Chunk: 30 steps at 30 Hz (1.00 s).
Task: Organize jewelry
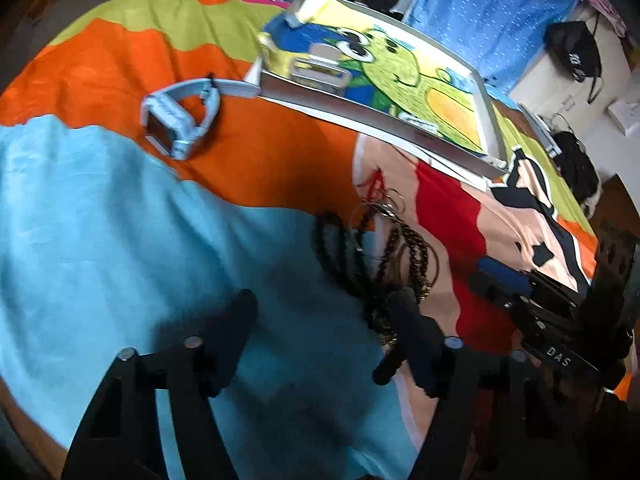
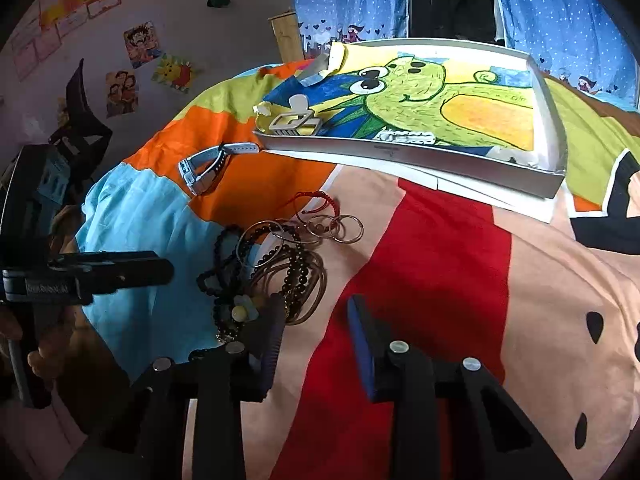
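Observation:
A pile of dark beaded bracelets and thin bangles point(image 1: 384, 248) lies on the colourful bedspread; it also shows in the right wrist view point(image 2: 276, 268), with a red cord bracelet point(image 2: 316, 200) and metal rings point(image 2: 344, 228) behind it. A light blue watch point(image 1: 178, 120) lies further back, also in the right wrist view point(image 2: 212, 168). A shallow white box point(image 1: 400, 128) with a cartoon drawing holds a hair clip point(image 2: 294, 122) and a beaded piece point(image 2: 406, 136). My left gripper point(image 1: 324, 304) is open, its right finger touching the pile. My right gripper point(image 2: 316, 308) is open and empty beside the pile.
The bedspread point(image 2: 520, 288) covers the whole surface. Blue curtains point(image 2: 560, 12) hang behind the box. The right gripper's body point(image 1: 560, 312) shows at the right of the left wrist view; the left gripper's body point(image 2: 80, 276) shows at the left of the right wrist view.

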{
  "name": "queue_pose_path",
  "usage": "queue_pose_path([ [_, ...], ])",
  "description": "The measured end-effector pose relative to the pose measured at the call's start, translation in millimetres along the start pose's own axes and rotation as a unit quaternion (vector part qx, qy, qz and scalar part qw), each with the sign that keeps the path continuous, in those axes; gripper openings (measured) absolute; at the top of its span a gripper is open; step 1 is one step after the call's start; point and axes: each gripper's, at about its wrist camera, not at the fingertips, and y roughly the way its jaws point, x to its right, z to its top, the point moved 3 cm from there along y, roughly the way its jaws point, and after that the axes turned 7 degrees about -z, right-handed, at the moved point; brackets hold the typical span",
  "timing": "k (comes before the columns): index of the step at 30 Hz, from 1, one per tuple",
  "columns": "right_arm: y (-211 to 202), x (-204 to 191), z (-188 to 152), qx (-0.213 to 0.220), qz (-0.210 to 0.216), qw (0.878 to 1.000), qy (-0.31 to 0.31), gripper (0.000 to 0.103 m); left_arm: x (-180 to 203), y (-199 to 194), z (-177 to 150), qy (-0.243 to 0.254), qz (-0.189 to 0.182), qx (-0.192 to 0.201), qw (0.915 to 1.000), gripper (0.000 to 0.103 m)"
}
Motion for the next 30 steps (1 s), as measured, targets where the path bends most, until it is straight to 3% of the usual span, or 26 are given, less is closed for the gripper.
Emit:
queue_pose_path([
  [9, 7, -11, -1, -0.01, 0.034, 0.999, -0.011, 0.015, -9, 25, 16, -0.007, -0.013, -0.008, 0.9999, 0.037],
  [17, 29, -20, -8, -0.049, 0.046, 0.998, -0.014, 0.015, -16, 38, 26, -0.019, -0.038, -0.017, 0.999, 0.037],
  [25, 34, -20, -9, -0.057, 0.053, 0.997, -0.002, 0.015, -7, 50, 26, 0.016, -0.004, -0.021, 0.9996, 0.034],
  [27, 36, -20, -9, -0.058, 0.055, 0.997, 0.002, 0.015, -9, 51, 25, 0.022, 0.013, -0.02, 0.9995, 0.022],
  [30, 38, -20, -9, -0.06, 0.055, 0.997, 0.011, 0.015, -13, 51, 24, 0.015, 0.022, -0.017, 0.9995, 0.013],
])
